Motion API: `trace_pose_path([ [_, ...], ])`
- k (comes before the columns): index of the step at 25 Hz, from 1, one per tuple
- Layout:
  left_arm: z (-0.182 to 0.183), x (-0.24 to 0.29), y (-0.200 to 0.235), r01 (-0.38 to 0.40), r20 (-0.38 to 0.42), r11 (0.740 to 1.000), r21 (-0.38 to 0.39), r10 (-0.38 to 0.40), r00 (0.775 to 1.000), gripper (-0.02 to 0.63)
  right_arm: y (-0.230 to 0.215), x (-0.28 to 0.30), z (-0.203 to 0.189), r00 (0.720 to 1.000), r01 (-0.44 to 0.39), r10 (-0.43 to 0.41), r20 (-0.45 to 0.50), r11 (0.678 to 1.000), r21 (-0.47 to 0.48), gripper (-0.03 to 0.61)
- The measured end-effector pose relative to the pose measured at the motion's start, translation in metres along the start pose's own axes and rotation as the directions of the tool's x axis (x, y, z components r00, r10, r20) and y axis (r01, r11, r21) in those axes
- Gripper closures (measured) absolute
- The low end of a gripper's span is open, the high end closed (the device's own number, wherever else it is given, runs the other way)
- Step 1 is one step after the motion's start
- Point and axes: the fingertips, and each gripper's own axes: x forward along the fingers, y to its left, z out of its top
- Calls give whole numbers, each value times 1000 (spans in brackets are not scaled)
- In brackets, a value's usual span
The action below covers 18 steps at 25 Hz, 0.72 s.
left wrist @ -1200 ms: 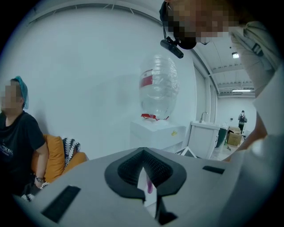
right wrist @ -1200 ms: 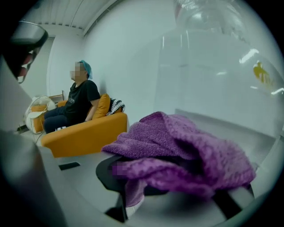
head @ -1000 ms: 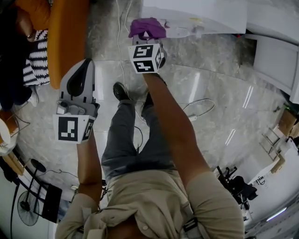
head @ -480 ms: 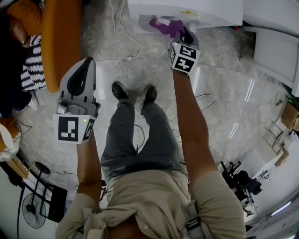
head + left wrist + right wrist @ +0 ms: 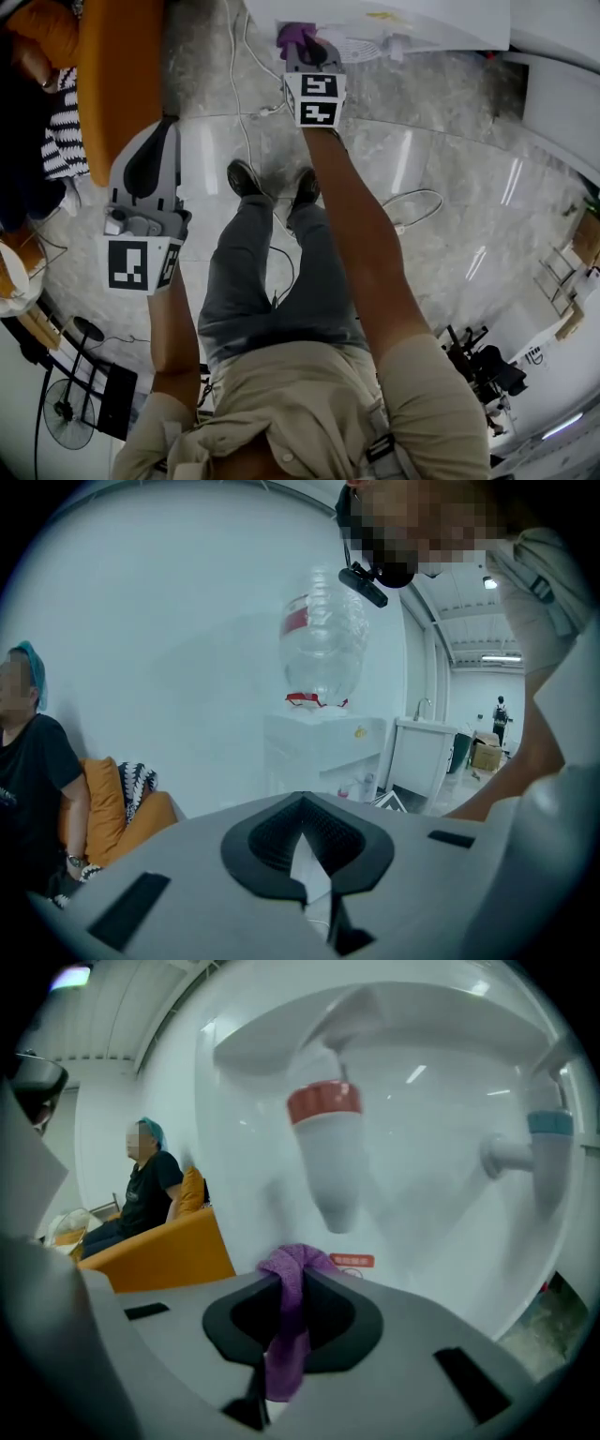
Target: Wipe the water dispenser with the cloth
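Note:
The white water dispenser [image 5: 375,21] stands at the top of the head view; in the left gripper view the dispenser [image 5: 323,752] carries a clear bottle [image 5: 323,649]. My right gripper [image 5: 302,49] reaches to its front, shut on a purple cloth [image 5: 296,36]. In the right gripper view the cloth [image 5: 287,1321] hangs pinched in my right gripper [image 5: 292,1283], close under the red tap [image 5: 328,1138], with the blue tap [image 5: 544,1147] to the right. My left gripper [image 5: 165,129] hangs back at the left, shut and empty; the same gripper [image 5: 305,855] points toward the dispenser from a distance.
An orange sofa [image 5: 117,75] with a seated person [image 5: 37,780] lies to the left. A cable [image 5: 239,66] runs across the marble floor near the dispenser's base. A white cabinet [image 5: 562,103] stands to the right, and a fan [image 5: 61,417] is at the lower left.
My right gripper swept the cloth rightward along the dispenser's front, then back to the left and closer in. The left gripper has stayed nearly still.

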Motion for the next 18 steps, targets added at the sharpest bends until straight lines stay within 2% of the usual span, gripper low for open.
trace_pose_path([
  [3,-2,5,-4,6,-4,1000,3,-6,1000,598,1,2,2,1000,1,-2,9,999,50,540],
  [7,2,9,-8,11,1,1000,7,-11,1000,598,-32,-8,1,999,45,-45,3,999,17,540],
  [11,3,12,-13,20,-1,1000,7,-20,1000,598,-90,-27,-8,984,176,-175,-23,984,38,540],
  [15,3,17,-18,30,1,1000,5,-30,1000,598,-154,-55,-3,941,337,-339,8,937,92,540],
  [18,3,19,-20,35,1,999,5,-35,999,598,-170,-63,-1,932,358,-361,18,928,103,540],
])
